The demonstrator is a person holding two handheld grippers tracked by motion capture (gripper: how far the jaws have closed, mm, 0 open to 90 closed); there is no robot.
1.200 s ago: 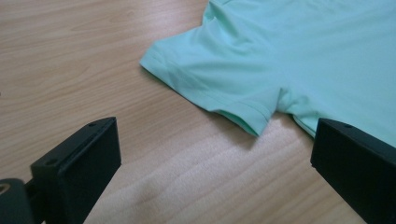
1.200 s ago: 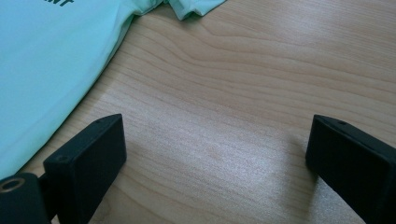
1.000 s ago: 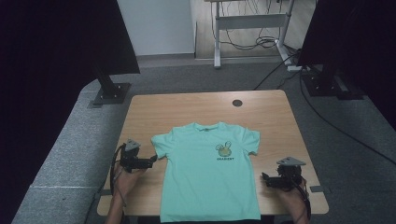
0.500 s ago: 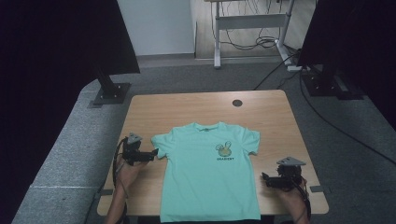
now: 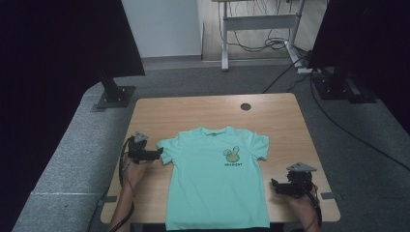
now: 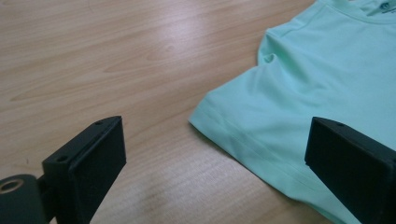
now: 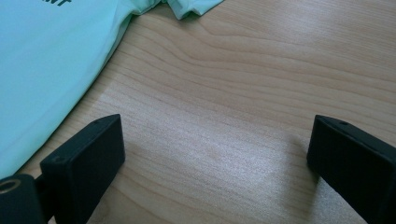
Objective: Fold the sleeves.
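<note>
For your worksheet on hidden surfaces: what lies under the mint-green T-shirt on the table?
The T-shirt lies flat on the wooden table, whose bare top shows all around it. Whatever is beneath the cloth is covered; no bulge suggests anything there. Its hem reaches the table's near edge.

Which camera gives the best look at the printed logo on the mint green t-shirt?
The high view: the logo on the t-shirt shows whole there, though small. The right gripper view catches just the bottoms of its dark letters at the top edge. The left gripper view has the shirt's sleeve and collar instead.
</note>
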